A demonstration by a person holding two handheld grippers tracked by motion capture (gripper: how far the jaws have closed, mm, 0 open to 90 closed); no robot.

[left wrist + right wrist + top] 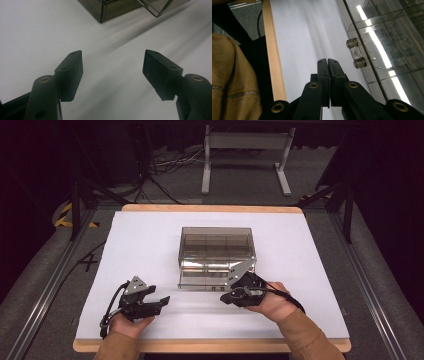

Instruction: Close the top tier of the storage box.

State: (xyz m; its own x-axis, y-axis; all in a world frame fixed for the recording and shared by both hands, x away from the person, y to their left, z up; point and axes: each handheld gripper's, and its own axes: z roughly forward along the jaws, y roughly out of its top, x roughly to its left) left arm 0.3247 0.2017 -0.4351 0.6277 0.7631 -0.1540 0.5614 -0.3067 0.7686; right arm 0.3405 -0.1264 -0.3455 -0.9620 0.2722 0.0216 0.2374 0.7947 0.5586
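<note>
My right gripper (328,60) sits pressed closed and empty just beside the drawer handle (355,53) — nothing gripped yet — my left gripper (113,70) waits wide open, empty.

A smoky clear box (216,256) sat mid-counter (150,240); the right gripper (239,292) touched its front, the left gripper (150,304) lay well left.
</note>
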